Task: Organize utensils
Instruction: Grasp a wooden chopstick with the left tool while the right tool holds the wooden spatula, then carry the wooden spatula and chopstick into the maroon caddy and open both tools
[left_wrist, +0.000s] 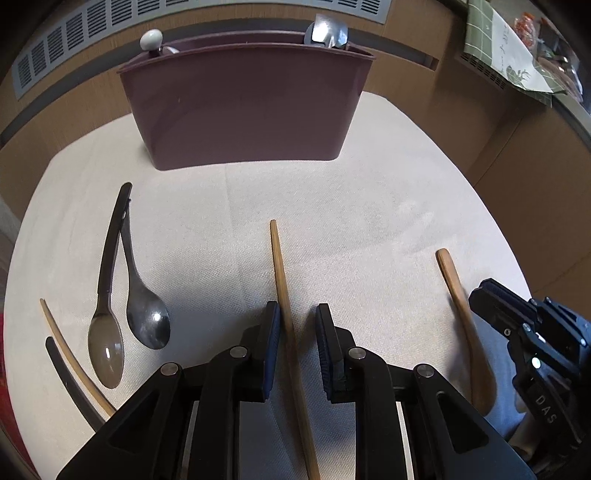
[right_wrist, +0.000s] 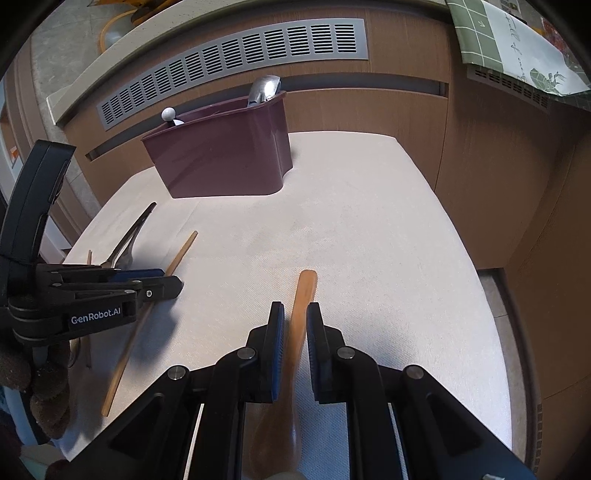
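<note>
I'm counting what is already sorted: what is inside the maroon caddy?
Above the maroon caddy's rim, a white knob-ended handle shows at one end and shiny metal utensil heads at the other. Its opaque walls hide everything lower.

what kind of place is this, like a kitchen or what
Probably a home kitchen or dining corner, though that is a guess. A maroon utensil holder already holding cutlery stands on a cloth-covered table, with spoons and wooden chopsticks laid out, and a slatted vent runs along the wood-panelled wall behind.
</note>
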